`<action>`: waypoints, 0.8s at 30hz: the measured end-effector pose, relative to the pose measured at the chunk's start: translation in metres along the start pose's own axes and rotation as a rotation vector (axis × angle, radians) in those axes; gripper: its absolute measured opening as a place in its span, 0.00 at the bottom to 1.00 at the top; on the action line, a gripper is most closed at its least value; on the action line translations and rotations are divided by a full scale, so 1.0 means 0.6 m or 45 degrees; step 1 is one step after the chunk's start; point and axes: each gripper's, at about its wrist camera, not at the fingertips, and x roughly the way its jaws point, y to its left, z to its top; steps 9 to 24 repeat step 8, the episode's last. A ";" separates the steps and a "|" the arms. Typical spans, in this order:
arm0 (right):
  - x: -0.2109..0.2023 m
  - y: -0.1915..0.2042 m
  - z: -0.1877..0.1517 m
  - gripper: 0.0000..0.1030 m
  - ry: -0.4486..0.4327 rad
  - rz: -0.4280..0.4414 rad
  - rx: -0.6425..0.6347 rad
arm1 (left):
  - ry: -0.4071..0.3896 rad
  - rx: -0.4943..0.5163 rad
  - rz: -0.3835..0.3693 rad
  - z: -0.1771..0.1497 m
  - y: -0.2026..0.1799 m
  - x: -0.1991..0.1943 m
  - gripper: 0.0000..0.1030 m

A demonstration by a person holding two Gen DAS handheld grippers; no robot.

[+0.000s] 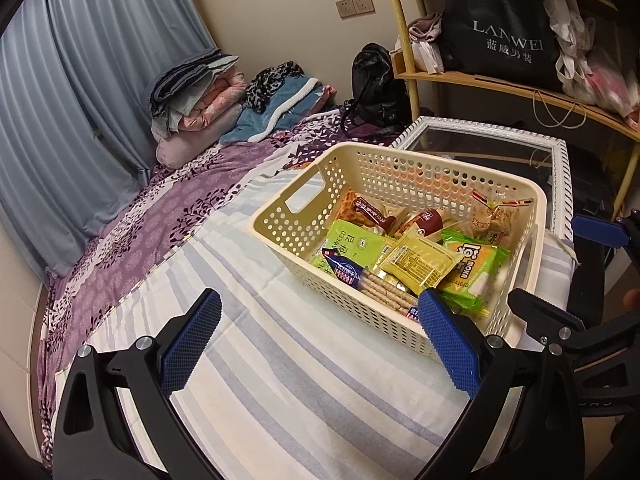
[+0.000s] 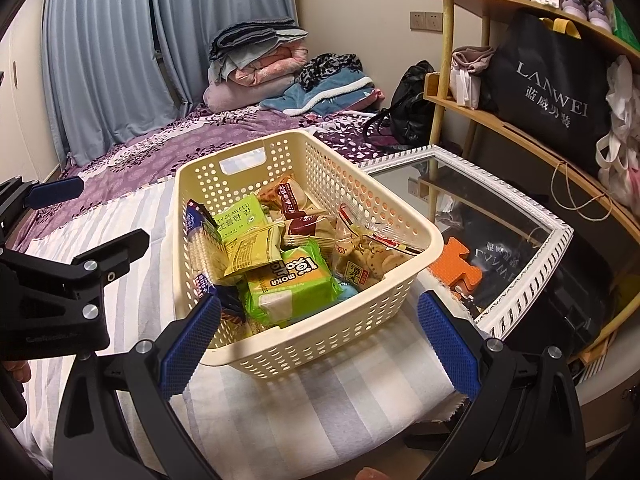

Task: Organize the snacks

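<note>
We see our left gripper (image 1: pixel 320 340) and right gripper (image 2: pixel 320 340) built alike: black plastic arms with silver screws, ending in blue pads (image 2: pixel 191 344) with a fine grid texture.

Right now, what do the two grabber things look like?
Both look alike. The left gripper and right gripper have black plastic arms with cut-out holes and round silver bolts. Their fingers carry blue pads with a bumpy grid pattern. No cables or sleeves show.
</note>
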 end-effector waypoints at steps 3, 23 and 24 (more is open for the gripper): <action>0.001 0.001 0.001 0.95 -0.001 0.003 -0.006 | 0.032 0.007 -0.007 -0.001 -0.001 0.006 0.97; 0.000 0.011 0.001 0.95 0.005 0.019 -0.019 | 0.048 -0.007 0.002 -0.010 0.005 0.008 0.97; 0.000 0.011 0.001 0.95 0.005 0.019 -0.019 | 0.048 -0.007 0.002 -0.010 0.005 0.008 0.97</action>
